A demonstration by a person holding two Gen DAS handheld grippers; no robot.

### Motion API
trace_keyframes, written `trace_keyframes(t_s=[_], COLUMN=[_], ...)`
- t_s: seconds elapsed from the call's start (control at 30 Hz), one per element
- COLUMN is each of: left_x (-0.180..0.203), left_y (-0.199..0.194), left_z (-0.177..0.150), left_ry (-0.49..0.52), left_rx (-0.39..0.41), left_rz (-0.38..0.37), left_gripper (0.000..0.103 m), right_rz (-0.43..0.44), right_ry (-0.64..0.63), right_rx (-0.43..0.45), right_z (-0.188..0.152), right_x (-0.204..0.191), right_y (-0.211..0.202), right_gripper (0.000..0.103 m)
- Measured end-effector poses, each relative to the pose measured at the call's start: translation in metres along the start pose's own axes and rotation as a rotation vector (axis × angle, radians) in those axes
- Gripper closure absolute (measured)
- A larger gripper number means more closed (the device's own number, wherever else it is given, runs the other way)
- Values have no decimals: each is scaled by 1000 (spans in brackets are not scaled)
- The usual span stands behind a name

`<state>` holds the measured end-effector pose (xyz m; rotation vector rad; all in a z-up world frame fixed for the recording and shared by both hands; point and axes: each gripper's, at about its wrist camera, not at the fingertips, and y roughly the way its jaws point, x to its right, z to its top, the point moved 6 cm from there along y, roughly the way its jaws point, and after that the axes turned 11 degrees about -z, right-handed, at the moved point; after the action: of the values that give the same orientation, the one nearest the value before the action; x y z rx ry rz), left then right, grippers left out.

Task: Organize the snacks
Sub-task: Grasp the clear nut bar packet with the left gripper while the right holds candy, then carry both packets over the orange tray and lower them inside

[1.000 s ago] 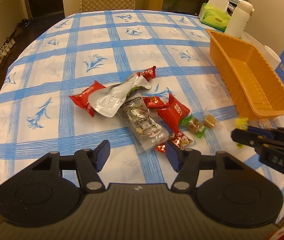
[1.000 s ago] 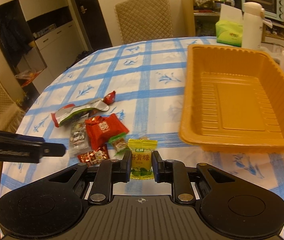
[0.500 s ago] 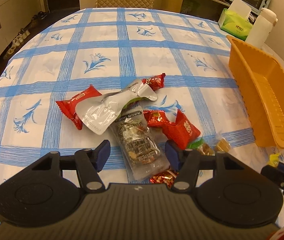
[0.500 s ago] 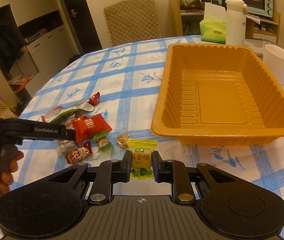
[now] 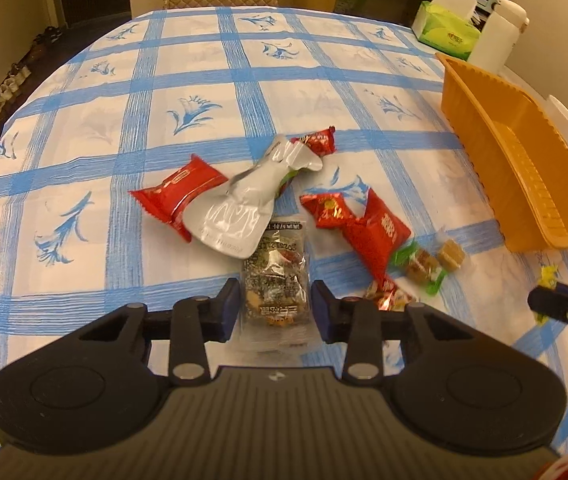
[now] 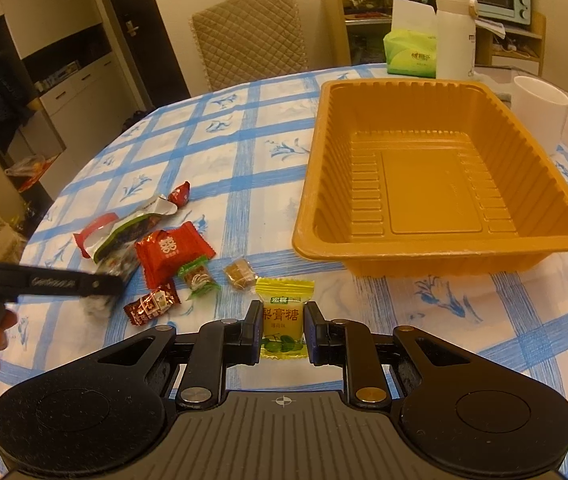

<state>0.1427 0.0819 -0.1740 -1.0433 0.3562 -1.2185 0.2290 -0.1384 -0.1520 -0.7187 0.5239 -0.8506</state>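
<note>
Left wrist view: the left gripper (image 5: pixel 275 306) hangs low over the tabletop (image 5: pixel 204 92), which is covered by a blue-checked cloth. Its jaws stand partly open on either side of a clear snack bag (image 5: pixel 278 280) of mixed pieces; whether the blue pads touch the bag cannot be told. Above the bag lies a silver pouch (image 5: pixel 240 208), overlapping the bag's far end and a red packet (image 5: pixel 178 196) to its left. A small red wrapper (image 5: pixel 315 142) sits at the pouch's far tip. To the right lie a crumpled red foil candy (image 5: pixel 325 210), a larger red packet (image 5: pixel 377 236), a green-wrapped candy (image 5: pixel 419 266) and a brown cube candy (image 5: pixel 451 254), close together. The orange tray (image 5: pixel 523 172) stands at the right edge of the cloth, well apart from the pile. The right gripper's tip (image 5: pixel 559 304) shows at the far right with a bit of yellow wrapper at it.

Right wrist view: the right gripper (image 6: pixel 283 332) has its jaws closed in on a yellow candy packet (image 6: pixel 284 316), which is pinched by its sides and stands upright between them. The tray (image 6: pixel 323 200) is ahead and to the right, with nothing inside it. The snack pile lies to the left: the red packet (image 6: pixel 172 252), the green-wrapped candy (image 6: pixel 198 278), the cube candy (image 6: pixel 238 274) and a dark red candy (image 6: pixel 152 304). The left gripper (image 6: pixel 108 282) reaches in from the left over the clear bag, blurred. A white cup (image 6: pixel 539 108), a white flask (image 6: pixel 453 36) and a green tissue box (image 6: pixel 409 56) stand beyond the tray.
</note>
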Motion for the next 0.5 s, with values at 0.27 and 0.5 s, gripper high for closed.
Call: trace_keyframes(t_s=[0.27, 0.5], left_x=[-15, -17], left_y=[-18, -12], left_z=[-20, -12], left_ry=[57, 118], left_rx=[-67, -110], left_rz=[-65, -95], left_gripper=[67, 65], right_rz=[-57, -112], right_ry=[68, 116], right_rx=[-7, 3], right_z=[-5, -8], right_x=[-6, -17], right_y=[-13, -26], right_gripper=[81, 81])
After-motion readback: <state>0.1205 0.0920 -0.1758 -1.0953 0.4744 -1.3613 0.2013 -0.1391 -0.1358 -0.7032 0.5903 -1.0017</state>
